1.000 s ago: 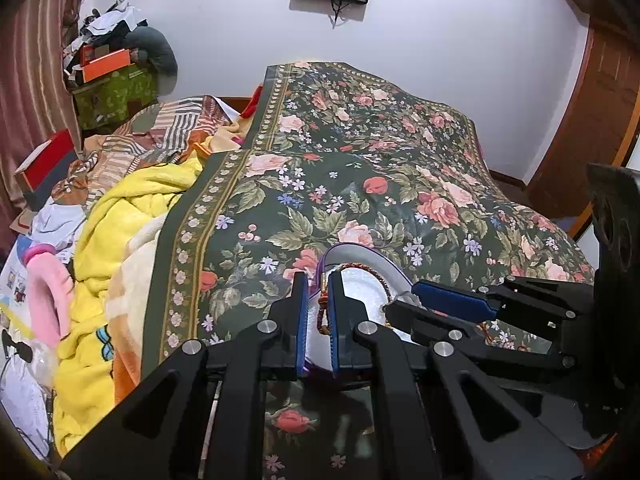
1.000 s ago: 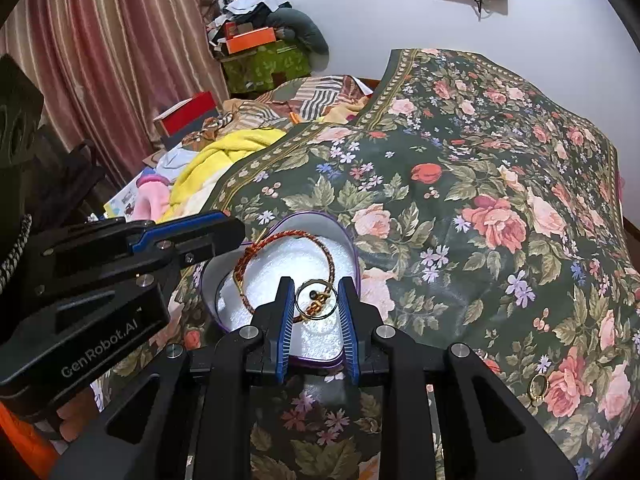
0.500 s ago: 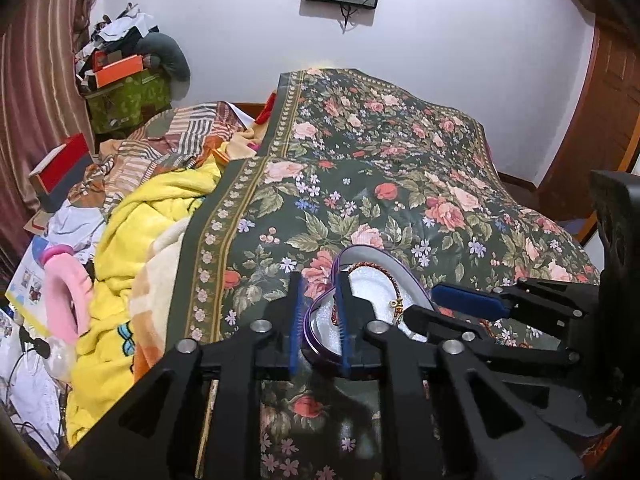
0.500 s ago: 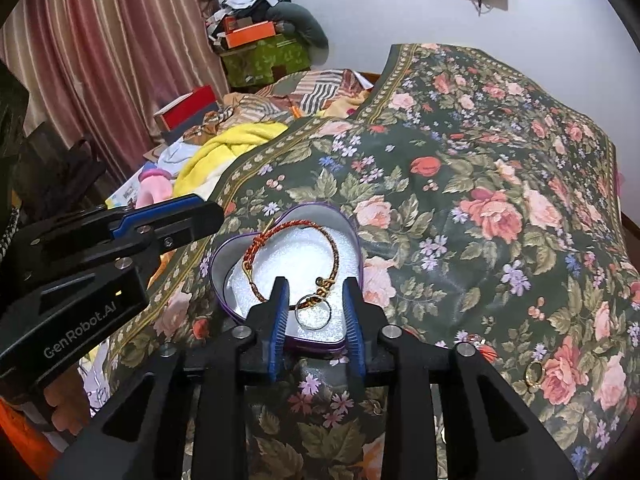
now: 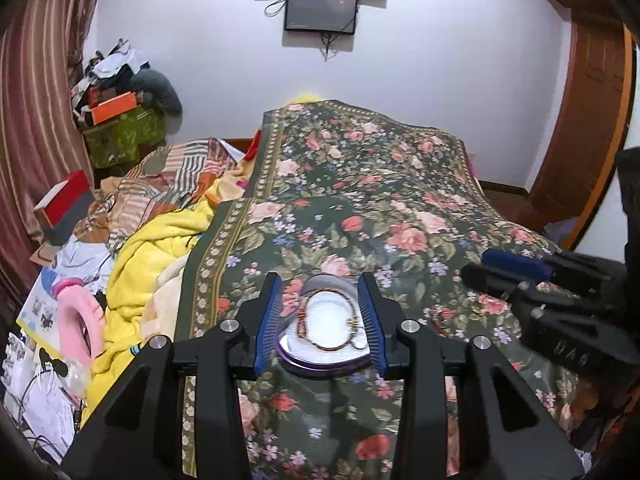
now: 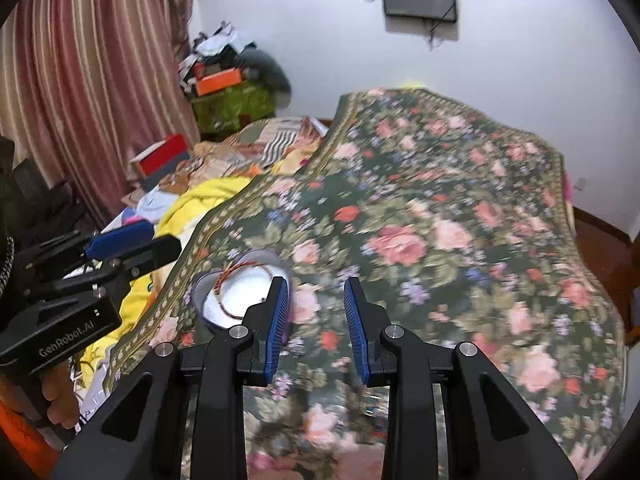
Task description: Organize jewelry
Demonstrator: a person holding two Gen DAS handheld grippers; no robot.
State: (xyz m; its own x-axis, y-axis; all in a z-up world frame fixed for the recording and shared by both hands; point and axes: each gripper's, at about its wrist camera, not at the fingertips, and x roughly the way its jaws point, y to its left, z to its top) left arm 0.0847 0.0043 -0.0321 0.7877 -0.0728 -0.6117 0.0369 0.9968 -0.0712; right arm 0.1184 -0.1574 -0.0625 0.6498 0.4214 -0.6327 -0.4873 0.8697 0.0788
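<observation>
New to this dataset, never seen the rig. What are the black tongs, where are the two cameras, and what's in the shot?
There is no robot arm: a person holds one set of tongs in each hand, and a fisheye camera on each looks forward along its two blue-padded fingers.

In the left wrist view, the left tongs are open, straddling a purple heart-shaped box on the floral bedspread. A red-and-gold bangle lies in the box on its white lining; it is not held.

In the right wrist view, the right tongs are open and empty, to the right of that box. The picture is blurred.
</observation>
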